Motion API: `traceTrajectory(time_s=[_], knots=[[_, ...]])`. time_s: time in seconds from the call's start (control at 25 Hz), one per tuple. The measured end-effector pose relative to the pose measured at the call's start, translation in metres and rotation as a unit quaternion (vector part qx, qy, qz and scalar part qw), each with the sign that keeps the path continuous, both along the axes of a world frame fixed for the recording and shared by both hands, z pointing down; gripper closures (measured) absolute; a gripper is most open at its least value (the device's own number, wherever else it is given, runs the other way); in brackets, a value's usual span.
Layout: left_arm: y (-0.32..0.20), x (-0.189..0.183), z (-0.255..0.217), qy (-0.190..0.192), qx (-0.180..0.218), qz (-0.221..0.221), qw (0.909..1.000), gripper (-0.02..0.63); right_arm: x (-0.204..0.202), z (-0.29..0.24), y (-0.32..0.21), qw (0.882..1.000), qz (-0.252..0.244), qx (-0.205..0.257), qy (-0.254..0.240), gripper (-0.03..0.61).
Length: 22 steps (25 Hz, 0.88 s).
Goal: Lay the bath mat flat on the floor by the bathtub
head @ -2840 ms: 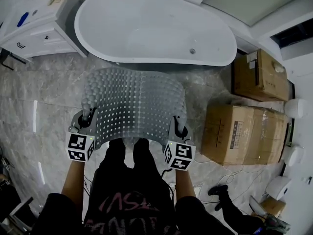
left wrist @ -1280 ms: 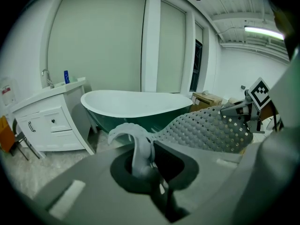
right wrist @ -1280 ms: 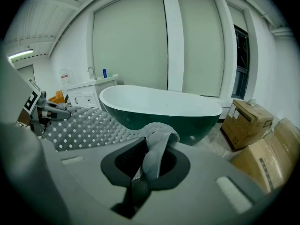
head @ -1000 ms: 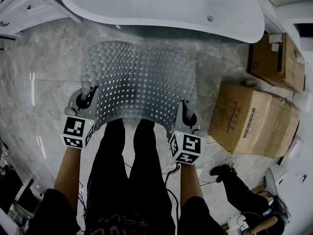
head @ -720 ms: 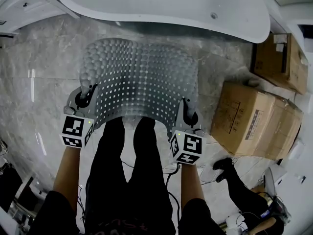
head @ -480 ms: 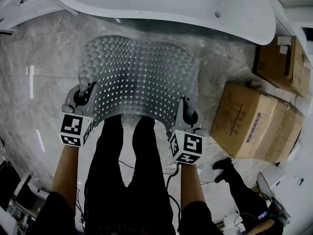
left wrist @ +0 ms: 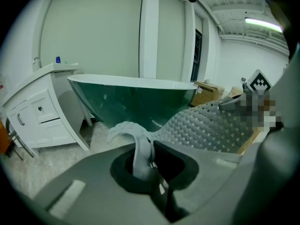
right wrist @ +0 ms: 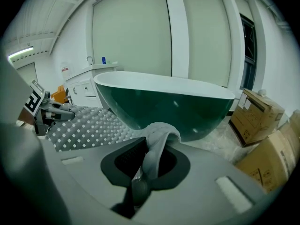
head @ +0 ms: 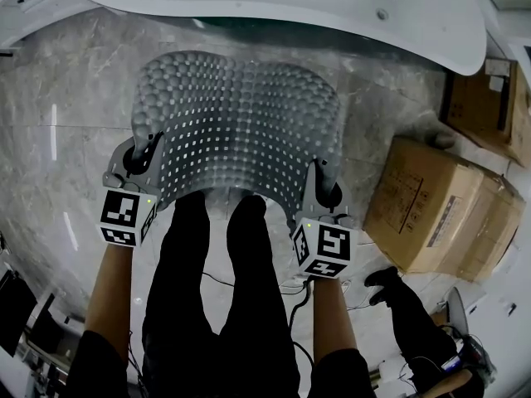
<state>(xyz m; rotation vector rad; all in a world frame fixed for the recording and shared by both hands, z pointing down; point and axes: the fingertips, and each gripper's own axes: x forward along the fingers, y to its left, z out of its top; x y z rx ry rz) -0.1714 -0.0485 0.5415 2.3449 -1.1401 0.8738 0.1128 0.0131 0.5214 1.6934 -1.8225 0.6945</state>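
Observation:
A grey perforated bath mat [head: 236,127] with rows of small holes hangs curved between my two grippers, above the marble floor in front of the white bathtub [head: 274,2]. My left gripper [head: 143,157] is shut on the mat's near left corner [left wrist: 137,146]. My right gripper [head: 320,186] is shut on the near right corner [right wrist: 154,146]. The mat's far edge droops toward the tub's base. In both gripper views the pinched corner curls up out of the jaws, with the tub [left wrist: 136,97] [right wrist: 173,104] straight ahead.
Cardboard boxes [head: 440,214] stand on the floor at the right, and another box [head: 489,106] sits by the tub's end. A white vanity cabinet [left wrist: 40,111] stands left of the tub. My legs [head: 216,305] are below the mat. A person's shoe [head: 383,279] shows at lower right.
The mat and both grippers sit closer to the bathtub in the head view than a second ago. Both grips are unchanged.

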Motion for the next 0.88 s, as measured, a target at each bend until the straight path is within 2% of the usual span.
traceTrajectory(time_s=[0.16,0.56,0.88], knots=[[0.007,-0.001,-0.033,-0.013,0.003,0.001,0.9999,0.594,0.006,-0.028,0.004,1.000,-0.002,0.005,-0.006,0.526],[0.009,-0.002,-0.014,-0.037,0.011,0.006,0.9992,0.594,0.011,-0.001,0.007,1.000,-0.010,0.007,-0.013,0.526],[0.007,-0.005,-0.013,-0.061,0.038,0.013,0.9973,0.594,0.010,0.014,0.008,1.000,-0.015,0.010,-0.024,0.526]])
